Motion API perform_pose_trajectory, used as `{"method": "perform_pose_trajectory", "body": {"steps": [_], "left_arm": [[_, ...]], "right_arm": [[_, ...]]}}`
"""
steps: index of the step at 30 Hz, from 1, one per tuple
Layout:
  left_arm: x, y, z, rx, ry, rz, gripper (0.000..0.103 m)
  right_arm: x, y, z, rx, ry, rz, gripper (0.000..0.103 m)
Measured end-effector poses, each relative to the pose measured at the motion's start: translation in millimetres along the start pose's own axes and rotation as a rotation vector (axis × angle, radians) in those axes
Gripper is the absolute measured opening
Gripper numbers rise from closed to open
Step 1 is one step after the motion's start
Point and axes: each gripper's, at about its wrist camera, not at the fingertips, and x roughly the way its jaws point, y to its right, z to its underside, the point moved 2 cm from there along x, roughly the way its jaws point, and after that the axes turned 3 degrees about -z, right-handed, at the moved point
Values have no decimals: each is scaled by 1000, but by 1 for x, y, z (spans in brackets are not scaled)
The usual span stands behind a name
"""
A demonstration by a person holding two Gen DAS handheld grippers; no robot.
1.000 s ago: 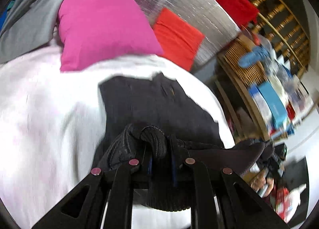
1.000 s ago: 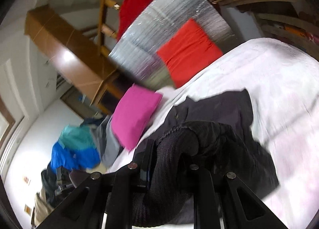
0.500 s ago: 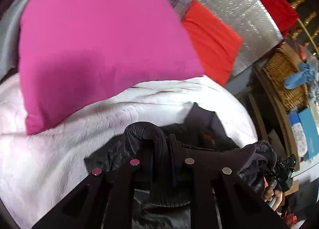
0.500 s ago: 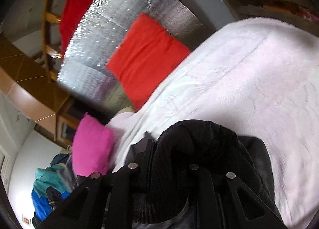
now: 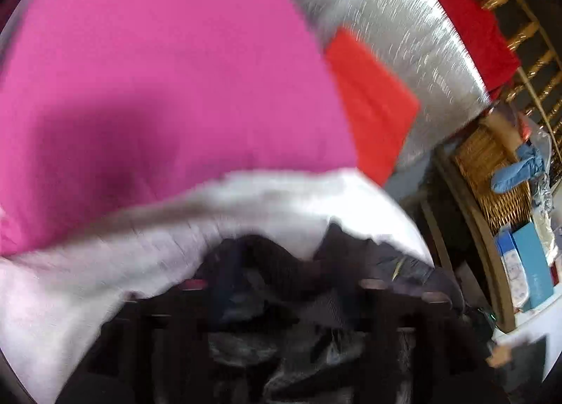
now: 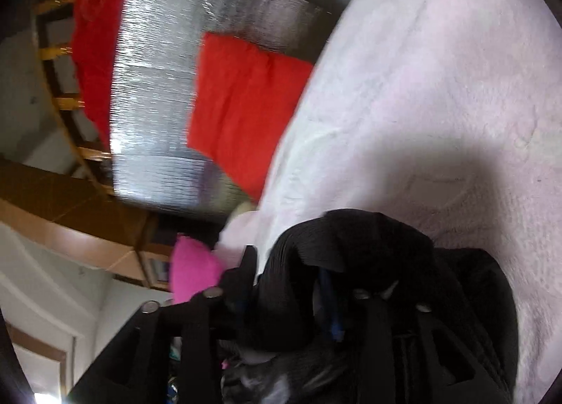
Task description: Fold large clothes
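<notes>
Both claws have just been opening over the black ribbed-knit garment (image 6: 351, 263), bunched on the pale pink fleecy bed cover (image 6: 439, 88). Left claw (image 5: 281, 284) released, cloth loose between fingers. Right claw (image 6: 288, 295) spread, garment between jaws, below big magenta pillow (image 5: 158, 88).

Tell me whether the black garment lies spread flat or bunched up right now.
Bunched. The black garment is heaped in ridged folds on the white blanket at the right tool, not spread flat.

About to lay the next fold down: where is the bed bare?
Free: white blanket right of the red cushion, beyond the black garment. Also the strip below the pink pillow. Crowded: around both tongs, where the garment is bunched.
</notes>
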Motion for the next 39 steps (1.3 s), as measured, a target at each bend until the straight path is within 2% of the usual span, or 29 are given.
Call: {"method": "perform_pose_trajectory", "body": {"steps": [1, 2, 3, 4, 5, 7, 9, 11, 14, 16, 19, 21, 23, 25, 26, 27, 28, 29, 32, 33, 34, 35, 36, 38, 39], "left_arm": [[-16, 1, -3, 5, 68, -7, 81], [-36, 1, -6, 6, 130, -5, 83], [-45, 1, -6, 5, 142, -11, 84], [-56, 2, -5, 6, 126, -26, 84], [-62, 2, -2, 14, 101, -19, 84], [-78, 4, 16, 69, 52, -17, 84], [-92, 3, 38, 122, 31, -55, 84], [-104, -7, 62, 134, -3, -91, 85], [-114, -35, 99, 70, -56, -152, 85], [-117, -52, 113, 18, -63, -193, 85], [-112, -65, 125, -50, -93, -212, 85], [-101, -68, 128, -58, -129, -227, 85], [-86, -66, 128, -64, -192, -197, 85], [-83, -66, 128, -82, -184, -167, 84], [-81, -66, 125, -83, -170, -182, 81], [-78, -66, 122, -79, -167, -199, 65], [-78, -65, 118, -79, -165, -194, 54], [-77, -64, 114, -77, -161, -190, 41], [-74, -54, 109, 3, -137, -299, 41], [-68, -52, 112, 45, -144, -339, 44], [-61, -51, 117, 73, -167, -373, 45], [-57, -52, 121, 73, -171, -385, 45], [-61, -51, 123, 65, -158, -392, 45], [-73, -50, 126, 41, -144, -378, 47], [-81, -51, 129, 37, -144, -386, 49]], "right_arm": [[-13, -3, 1, 1, 36, -25, 68], [-29, -8, 2, -10, 92, -38, 76], [-42, -13, 3, -26, 135, -31, 88], [-58, -19, 5, -56, 178, -15, 89], [-69, -24, 7, -93, 181, -10, 89], [-87, -29, 13, -131, 161, 44, 89], [-107, -28, 24, -171, 146, 119, 89], [-127, -20, 40, -207, 120, 208, 89], [-147, -2, 58, -223, 62, 286, 89], [-151, 3, 67, -238, 32, 330, 89], [-140, 12, 75, -241, -41, 371, 89], [-124, 19, 81, -241, -82, 417, 89], [-101, 22, 87, -243, -130, 448, 86], [-88, 22, 93, -274, -152, 460, 55], [-86, 17, 95, -309, -131, 483, 53], [-86, 7, 96, -367, -99, 506, 42], [-88, -1, 96, -397, -73, 516, 32], [-92, -9, 95, -420, -32, 520, 27], [-101, -15, 88, -439, 51, 527, 25], [-95, -6, 86, -425, 28, 553, 25], [-85, 9, 85, -391, -32, 583, 25], [-83, 20, 86, -355, -52, 589, 28], [-85, 20, 86, -341, -33, 579, 34], [-100, 13, 88, -315, -11, 540, 34], [-108, 9, 90, -303, 2, 515, 48]]}}
